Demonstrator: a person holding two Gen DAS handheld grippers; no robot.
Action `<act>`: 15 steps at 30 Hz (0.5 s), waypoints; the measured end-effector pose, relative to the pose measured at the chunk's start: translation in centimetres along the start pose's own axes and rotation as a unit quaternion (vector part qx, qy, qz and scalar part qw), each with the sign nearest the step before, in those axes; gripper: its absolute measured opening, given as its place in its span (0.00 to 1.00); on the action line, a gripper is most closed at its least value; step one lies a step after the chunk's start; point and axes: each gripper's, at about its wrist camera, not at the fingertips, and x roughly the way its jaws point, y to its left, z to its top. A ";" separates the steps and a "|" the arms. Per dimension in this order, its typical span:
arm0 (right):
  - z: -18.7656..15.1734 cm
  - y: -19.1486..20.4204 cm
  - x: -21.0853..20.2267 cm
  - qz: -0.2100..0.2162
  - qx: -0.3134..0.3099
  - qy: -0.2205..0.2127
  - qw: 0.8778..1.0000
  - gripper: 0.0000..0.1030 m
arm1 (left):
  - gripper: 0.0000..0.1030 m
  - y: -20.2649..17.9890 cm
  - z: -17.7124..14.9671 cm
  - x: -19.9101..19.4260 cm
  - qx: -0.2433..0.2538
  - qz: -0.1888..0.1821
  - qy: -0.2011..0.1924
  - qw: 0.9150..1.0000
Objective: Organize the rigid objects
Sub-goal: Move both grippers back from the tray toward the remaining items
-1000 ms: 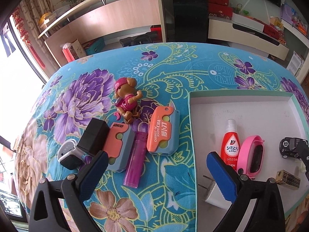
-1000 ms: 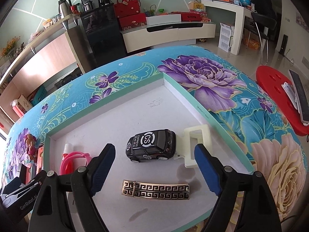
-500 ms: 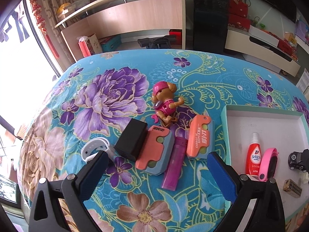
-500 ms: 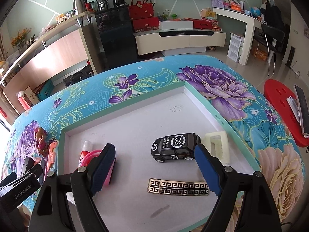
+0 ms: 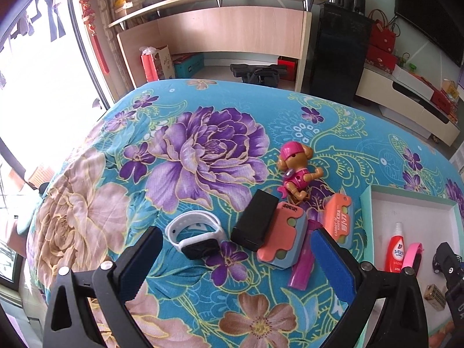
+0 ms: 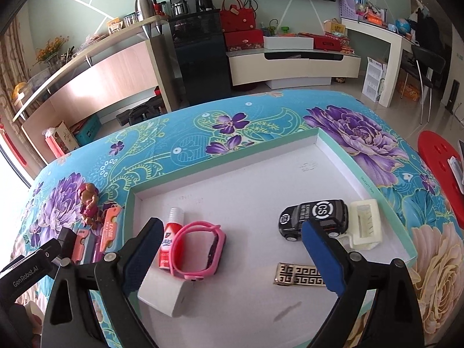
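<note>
left gripper [image 5: 232, 264] lining up on the loose items beside the tray

its jaws stand wide and empty above the white smartwatch [image 5: 195, 235] and black box [image 5: 255, 222], which lie on the floral tablecloth [image 5: 185, 156] well left of the white tray [image 6: 333, 150]. judged best: settle on one item, come down square with a pad on each long side, and keep clear of the coral box cutter [image 5: 282, 239] touching the box. the right gripper [image 6: 232, 252] is opening, nothing between its pads, over the tray by the pink watch [image 6: 200, 249].
</note>
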 end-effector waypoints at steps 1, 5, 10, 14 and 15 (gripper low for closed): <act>-0.1 0.4 0.1 0.008 -0.001 0.002 1.000 0.93 | 1.00 0.5 0.1 0.0 -0.005 0.003 -0.001 1.000; -0.6 2.6 0.4 0.019 -0.019 0.008 1.000 0.93 | 1.00 2.6 0.3 0.1 -0.025 0.017 -0.003 1.000; -1.3 5.1 0.9 0.036 -0.041 0.020 0.998 0.93 | 1.00 5.1 0.2 0.2 -0.048 0.025 0.000 0.999; -2.1 7.5 1.1 0.049 -0.067 0.027 0.996 0.93 | 1.00 7.1 0.1 0.4 -0.064 0.034 0.002 0.997; -2.3 8.1 1.1 0.054 -0.071 0.028 0.996 0.93 | 1.00 7.6 0.1 0.5 -0.069 0.035 0.003 0.997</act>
